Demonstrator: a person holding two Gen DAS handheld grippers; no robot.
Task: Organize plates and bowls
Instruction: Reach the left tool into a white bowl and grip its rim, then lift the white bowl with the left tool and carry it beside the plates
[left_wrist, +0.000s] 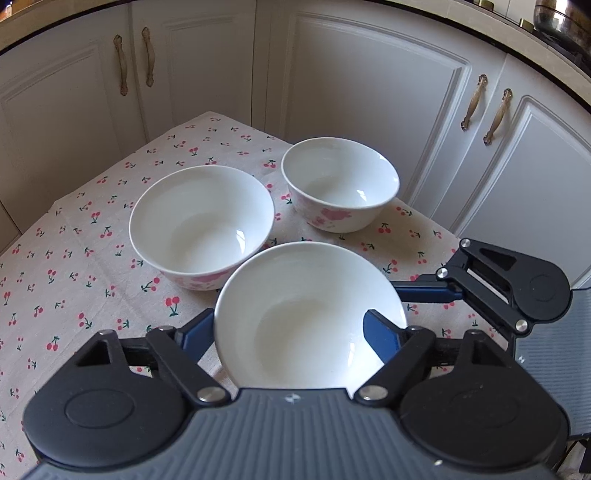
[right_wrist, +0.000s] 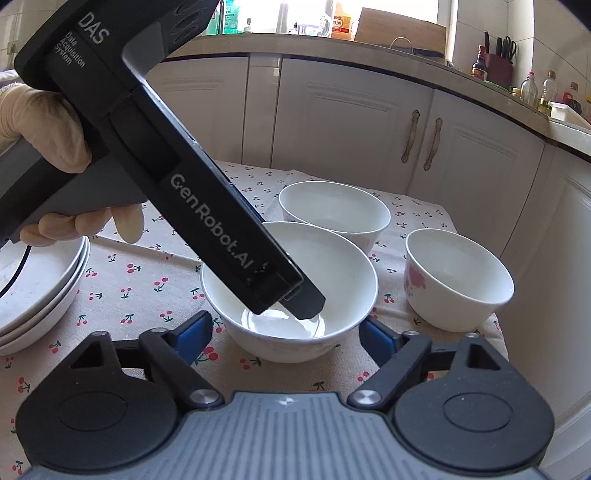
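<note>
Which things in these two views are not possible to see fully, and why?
Stack of white plates: right wrist view, cut by left edge; count unclear.
One fingertip of the left gripper: left wrist view, behind nearest white ceramic bowl.
That bowl's far-left rim: right wrist view, behind left gripper.

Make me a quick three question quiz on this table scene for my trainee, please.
1. How many bowls stand on the tablecloth?
2. True or false: the plates are stacked.
3. The right gripper fingers are: A, shut on a plate; B, open either side of the nearest bowl; C, inside a cabinet.
Key: 1, three. 2, true. 3, B.
</note>
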